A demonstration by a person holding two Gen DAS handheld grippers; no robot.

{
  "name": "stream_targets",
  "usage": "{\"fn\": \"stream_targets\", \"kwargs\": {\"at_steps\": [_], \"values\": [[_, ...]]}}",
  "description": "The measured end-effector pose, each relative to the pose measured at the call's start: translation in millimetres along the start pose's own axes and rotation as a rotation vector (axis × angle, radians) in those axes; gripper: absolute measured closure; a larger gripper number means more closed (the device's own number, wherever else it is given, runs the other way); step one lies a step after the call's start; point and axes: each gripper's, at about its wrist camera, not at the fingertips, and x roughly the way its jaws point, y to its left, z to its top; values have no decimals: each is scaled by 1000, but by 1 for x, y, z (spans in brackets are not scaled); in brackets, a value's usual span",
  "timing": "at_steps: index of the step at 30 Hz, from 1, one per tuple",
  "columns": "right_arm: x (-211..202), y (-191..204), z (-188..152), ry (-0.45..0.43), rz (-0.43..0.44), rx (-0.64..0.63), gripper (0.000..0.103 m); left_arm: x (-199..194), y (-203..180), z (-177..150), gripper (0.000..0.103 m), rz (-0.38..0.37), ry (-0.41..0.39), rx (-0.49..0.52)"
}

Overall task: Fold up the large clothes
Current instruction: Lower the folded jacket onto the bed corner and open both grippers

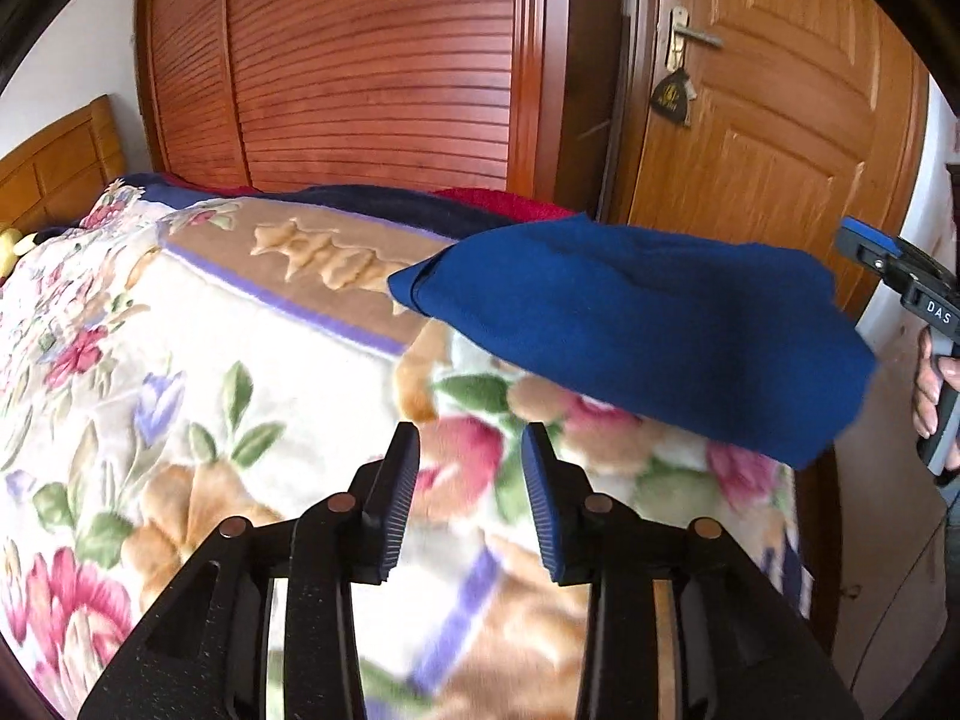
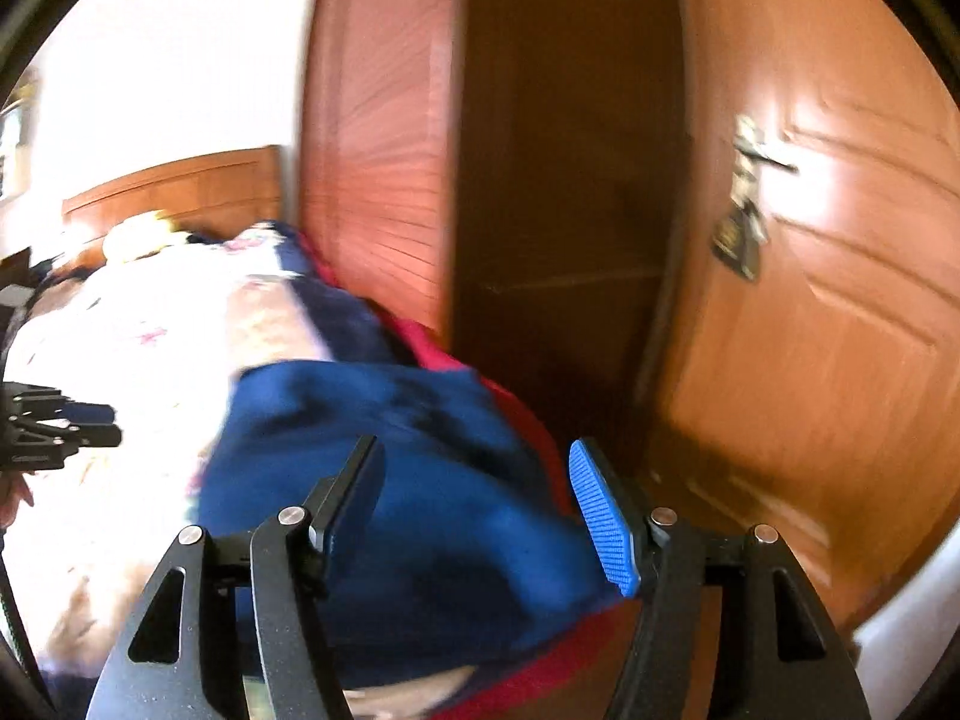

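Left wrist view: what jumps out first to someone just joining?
The folded blue garment lies near the bed's right edge, on the floral blanket that covers the bed. The left hand-held gripper hangs open over the blanket, gripping nothing. Behind stand a slatted wooden wardrobe and a door with keys hanging from its lock.

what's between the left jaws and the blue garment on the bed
Only the floral blanket. In the left wrist view the left gripper stands open over bare blanket, and the blue garment lies further ahead with nothing between.
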Motion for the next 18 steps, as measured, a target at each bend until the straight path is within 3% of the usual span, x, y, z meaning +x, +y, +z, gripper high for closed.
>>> {"fn": "stream_targets", "kwargs": {"at_steps": [1,3,4,7,10,12,18], "values": [[-1,7,0,5,46,-15,48,-5,-1,-4,61,-2,-3,-2],[3,28,2,43,107,-45,82,-17,-1,-12,53,-3,-10,-4],[1,31,-2,68,128,-51,87,-27,-3,-18,49,1,-18,-3],[17,30,-21,176,138,-47,89,-46,-6,-31,38,-1,-33,-7],[42,20,-60,266,148,-12,89,-65,-9,-44,38,-6,-42,-11],[46,11,-78,246,145,20,89,-76,-12,-53,37,0,-51,-6],[20,19,-71,255,86,17,88,-105,-18,-79,37,18,-51,-24]]}}
